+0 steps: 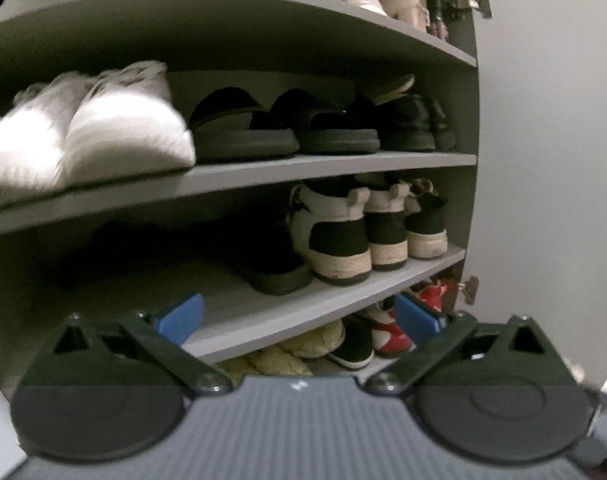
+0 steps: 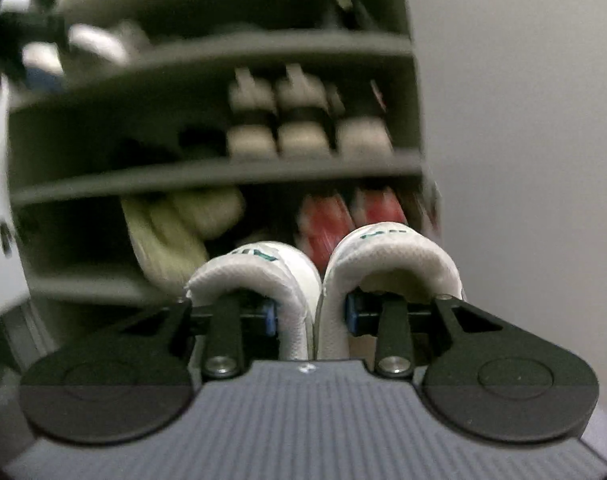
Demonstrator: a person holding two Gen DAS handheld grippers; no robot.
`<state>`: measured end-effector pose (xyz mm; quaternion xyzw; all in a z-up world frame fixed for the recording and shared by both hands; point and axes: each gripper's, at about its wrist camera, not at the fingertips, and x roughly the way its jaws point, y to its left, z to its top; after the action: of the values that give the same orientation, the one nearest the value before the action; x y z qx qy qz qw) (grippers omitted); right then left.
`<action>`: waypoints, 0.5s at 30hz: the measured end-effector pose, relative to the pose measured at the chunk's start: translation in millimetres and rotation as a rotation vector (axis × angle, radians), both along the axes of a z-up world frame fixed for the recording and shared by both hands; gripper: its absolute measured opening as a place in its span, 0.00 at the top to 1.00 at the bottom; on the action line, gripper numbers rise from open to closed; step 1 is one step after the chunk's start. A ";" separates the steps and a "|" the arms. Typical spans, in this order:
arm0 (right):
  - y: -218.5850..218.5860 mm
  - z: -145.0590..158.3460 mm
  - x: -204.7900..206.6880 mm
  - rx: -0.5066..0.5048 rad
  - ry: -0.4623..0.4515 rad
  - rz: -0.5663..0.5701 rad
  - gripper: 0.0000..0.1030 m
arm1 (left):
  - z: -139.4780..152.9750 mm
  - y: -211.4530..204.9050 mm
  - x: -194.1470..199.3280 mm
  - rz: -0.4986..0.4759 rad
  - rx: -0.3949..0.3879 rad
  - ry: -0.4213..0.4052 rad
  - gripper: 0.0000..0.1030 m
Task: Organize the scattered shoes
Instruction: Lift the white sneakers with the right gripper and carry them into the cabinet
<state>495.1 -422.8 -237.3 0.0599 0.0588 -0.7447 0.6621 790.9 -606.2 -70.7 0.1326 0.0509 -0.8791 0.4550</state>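
Left wrist view: the left gripper [image 1: 299, 316] is wide open and holds nothing. It is right in front of the shoe shelf [image 1: 323, 168]. White sneakers [image 1: 103, 132] sit on the shelf's middle board.

Right wrist view: the right gripper [image 2: 309, 316] squeezes a pair of white shoes [image 2: 323, 276] together by their heels, low before the shelf.

Second shelf [image 1: 323, 168]: full across with white sneakers [image 1: 103, 128], black slides [image 1: 243, 132], dark shoes [image 1: 407, 120]; no gap. Third shelf [image 1: 263, 308]: left half open, black slide [image 1: 271, 268] mid, high-tops [image 1: 343, 236] packed right. Bottom shelf: yellow slippers [image 2: 175, 232] left, red shoes [image 2: 327, 224] right. Right tool [image 2: 309, 314] carries white pair [image 2: 323, 276], blocking its forward view low centre.
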 end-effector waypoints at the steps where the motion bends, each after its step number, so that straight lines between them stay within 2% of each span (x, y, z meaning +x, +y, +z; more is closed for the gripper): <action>1: -8.4 16.8 3.9 -0.033 0.010 0.022 0.66 | -4.7 1.0 3.7 -0.007 -0.010 0.002 0.00; 4: -48.2 64.0 19.9 -0.066 0.036 0.110 0.66 | -27.3 7.6 18.3 -0.044 -0.053 0.007 0.00; 6: -73.2 88.3 33.2 -0.067 0.040 0.170 0.66 | -43.9 12.1 31.4 -0.066 -0.046 0.048 0.00; 7: -86.8 99.7 40.8 -0.061 0.035 0.210 0.66 | -56.3 14.1 39.9 -0.057 -0.018 0.078 0.00; 10: -119.4 122.1 64.4 -0.031 0.010 0.295 0.66 | -90.2 22.1 57.4 0.007 0.035 0.100 0.00; 14: -165.0 141.0 103.9 0.021 -0.049 0.380 0.66 | -135.6 42.1 80.4 0.142 0.033 0.118 0.00; 15: -176.1 144.6 114.0 0.034 -0.068 0.399 0.66 | -137.5 42.8 81.9 0.148 0.033 0.122 0.00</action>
<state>609.1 -599.0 -92.7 0.0833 0.0596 -0.5952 0.7970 872.8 -563.3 -208.2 0.0823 0.1028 -0.8484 0.5126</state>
